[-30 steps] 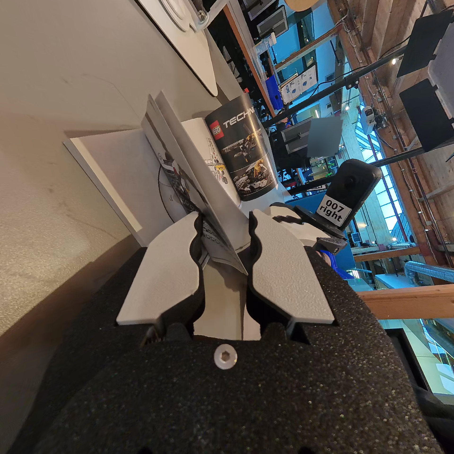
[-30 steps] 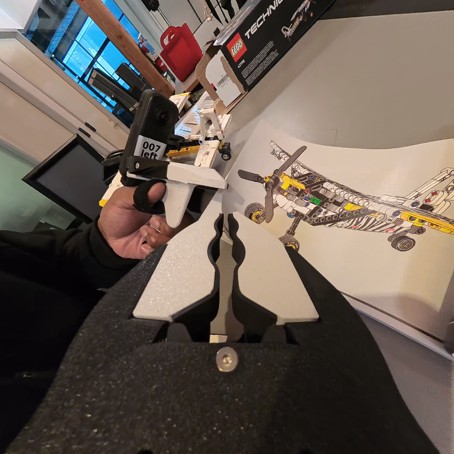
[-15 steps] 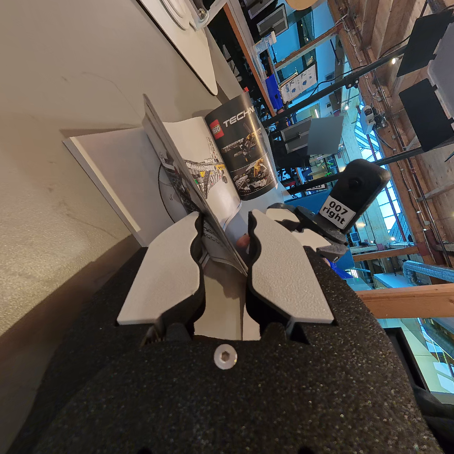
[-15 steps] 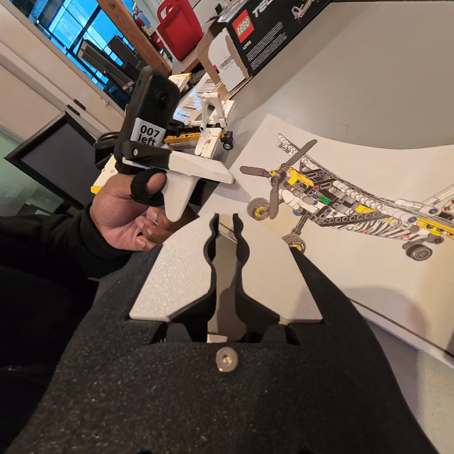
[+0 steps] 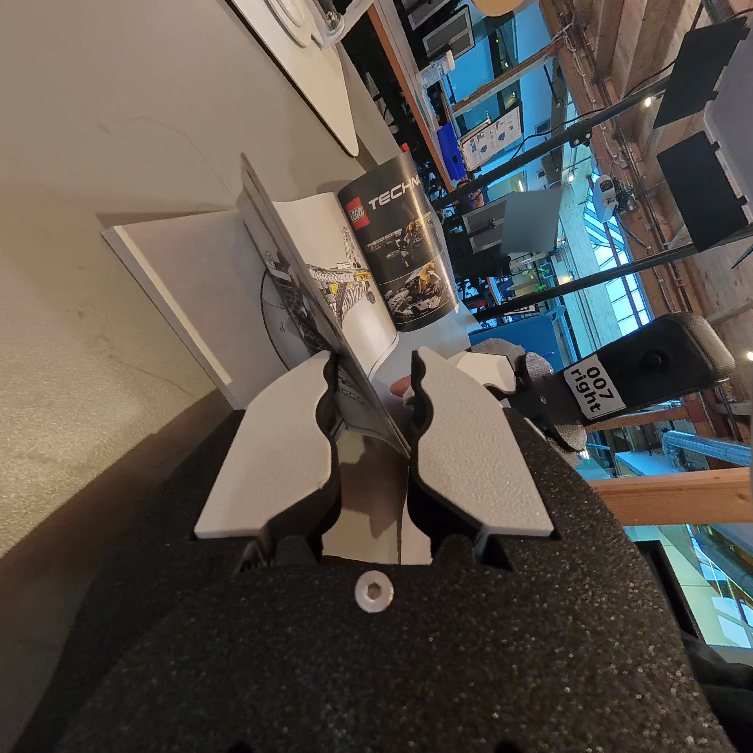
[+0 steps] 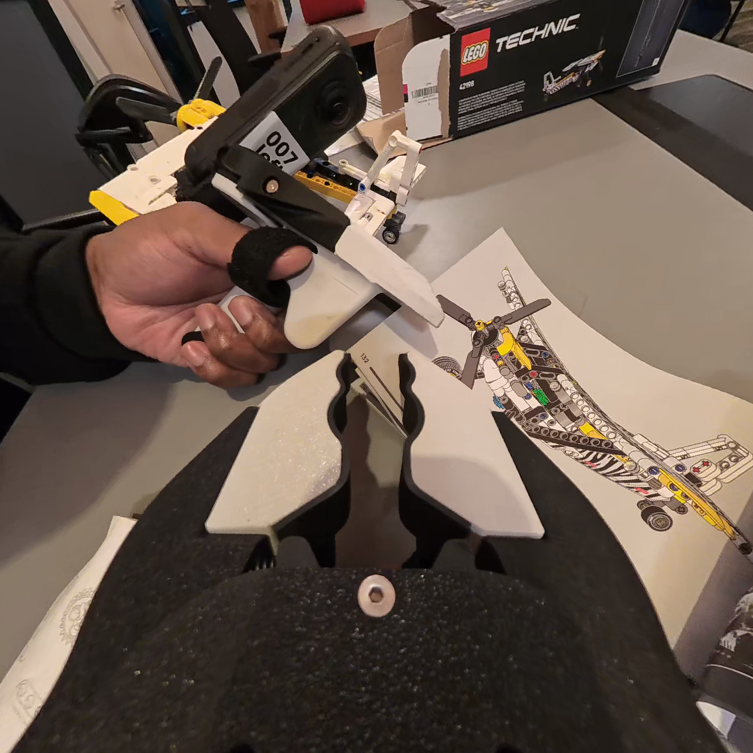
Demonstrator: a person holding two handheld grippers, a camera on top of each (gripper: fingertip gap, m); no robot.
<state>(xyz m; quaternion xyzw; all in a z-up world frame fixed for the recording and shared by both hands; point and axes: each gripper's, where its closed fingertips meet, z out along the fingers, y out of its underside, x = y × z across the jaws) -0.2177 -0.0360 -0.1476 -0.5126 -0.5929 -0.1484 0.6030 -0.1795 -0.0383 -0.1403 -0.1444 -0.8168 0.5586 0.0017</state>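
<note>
The left gripper [image 5: 370, 360] stands open around a raised page [image 5: 285, 260] of the booklet [image 6: 611, 366] lying open on the desk [image 6: 591, 171], while the right gripper [image 6: 373, 360], also open, hovers above the page corner [image 6: 379, 366].

The instruction booklet [image 6: 611, 366] lies open on the grey bench [image 6: 570, 183], its page showing a yellow, white and black model plane. Some pages [image 5: 309, 293] stand up between the fingers of the left hand-held gripper [image 5: 370, 362]. The page corner lies between the parted fingers of the right hand-held gripper [image 6: 373, 358].
</note>
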